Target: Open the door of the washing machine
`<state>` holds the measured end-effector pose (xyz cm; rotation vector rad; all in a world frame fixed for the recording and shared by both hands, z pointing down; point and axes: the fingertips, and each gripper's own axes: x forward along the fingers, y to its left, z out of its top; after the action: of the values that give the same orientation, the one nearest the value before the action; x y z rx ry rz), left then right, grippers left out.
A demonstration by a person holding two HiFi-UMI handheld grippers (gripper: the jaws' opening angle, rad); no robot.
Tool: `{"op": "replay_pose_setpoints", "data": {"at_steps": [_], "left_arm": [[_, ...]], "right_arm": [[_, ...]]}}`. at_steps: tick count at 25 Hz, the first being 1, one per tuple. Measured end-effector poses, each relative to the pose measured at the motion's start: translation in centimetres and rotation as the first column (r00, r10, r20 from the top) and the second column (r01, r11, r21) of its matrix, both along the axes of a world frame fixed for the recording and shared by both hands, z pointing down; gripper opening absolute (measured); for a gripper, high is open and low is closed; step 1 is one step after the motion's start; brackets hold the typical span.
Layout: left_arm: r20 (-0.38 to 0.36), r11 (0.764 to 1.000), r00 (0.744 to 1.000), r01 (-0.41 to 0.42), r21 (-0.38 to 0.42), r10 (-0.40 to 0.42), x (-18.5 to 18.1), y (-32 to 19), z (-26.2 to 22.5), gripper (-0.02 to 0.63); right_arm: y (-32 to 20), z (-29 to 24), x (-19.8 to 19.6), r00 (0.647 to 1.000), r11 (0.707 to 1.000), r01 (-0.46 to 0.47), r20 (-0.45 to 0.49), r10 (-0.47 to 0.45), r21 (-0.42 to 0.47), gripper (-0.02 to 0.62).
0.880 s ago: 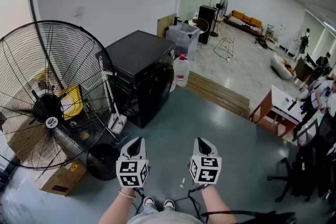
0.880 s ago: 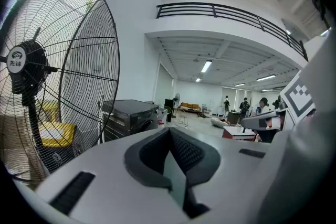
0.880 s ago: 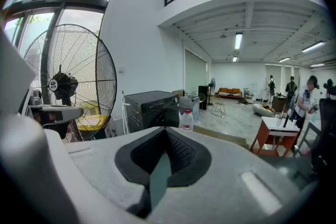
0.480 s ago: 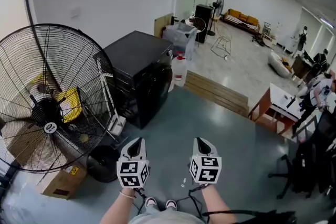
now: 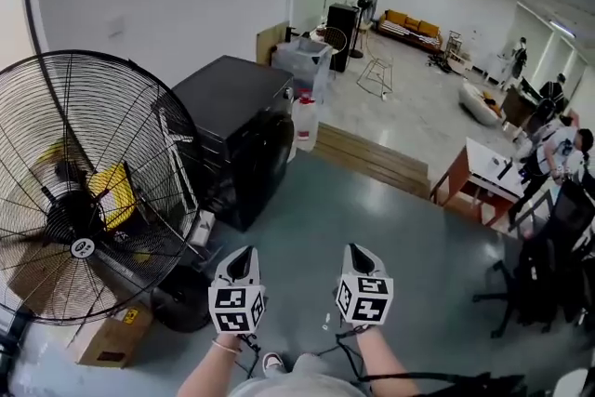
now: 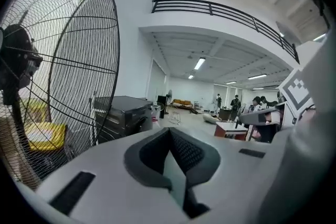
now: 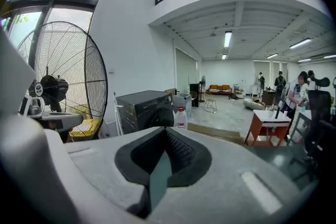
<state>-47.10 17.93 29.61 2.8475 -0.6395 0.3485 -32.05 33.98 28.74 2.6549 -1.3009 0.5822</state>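
The black washing machine (image 5: 232, 121) stands against the white wall, its round front door (image 5: 271, 155) closed and facing the open floor. Both grippers are held side by side low in the head view, well short of the machine. My left gripper (image 5: 244, 250) is shut with nothing in it, and my right gripper (image 5: 357, 248) is likewise shut and empty. In the left gripper view the machine (image 6: 123, 114) shows small beyond the meeting pads of the left gripper (image 6: 169, 130). From the right gripper (image 7: 166, 130) the machine (image 7: 147, 109) lies ahead, slightly left.
A large floor fan (image 5: 84, 191) stands at the left on a round base, with a cardboard box (image 5: 102, 337) beside it. A water jug (image 5: 304, 120) and clear bin (image 5: 302, 62) sit past the machine. Wooden planks (image 5: 372, 159), a brown table (image 5: 479, 177) and a chair (image 5: 539, 279) are at the right.
The view has swung: the machine and the fan have slid left and lower in the head view. Only one shoe now shows below. Both grippers stay shut at the same spot in the picture.
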Motion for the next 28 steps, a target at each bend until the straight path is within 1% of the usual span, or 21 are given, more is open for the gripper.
{"op": "replay_pose_setpoints", "data": {"at_steps": [7,14,18,28], "left_arm": [[0.016,0.999,0.999,-0.031,-0.011,0.032,1.4,-1.3,0.7,0.003],[0.027,0.999,0.999,-0.042,-0.006,0.042,5.2,-3.8,1.2,0.003],[0.033,1.000,0.999,-0.022,-0.010,0.023,8.3,-5.7,1.6,0.003],[0.047,0.999,0.998,0.038,-0.014,-0.038,17.9,-11.1,2.5,0.003]], "right_arm": [[-0.3,0.8,1.0,0.999,0.999,-0.046,0.012,0.046,-0.013,0.005],[-3.3,1.4,4.5,0.999,0.999,-0.035,0.014,0.035,-0.010,0.005],[-5.5,1.7,7.8,1.000,1.000,-0.011,0.018,0.012,-0.015,0.005],[-11.4,2.5,18.1,0.998,0.998,0.058,0.024,-0.058,-0.036,0.005]]}}
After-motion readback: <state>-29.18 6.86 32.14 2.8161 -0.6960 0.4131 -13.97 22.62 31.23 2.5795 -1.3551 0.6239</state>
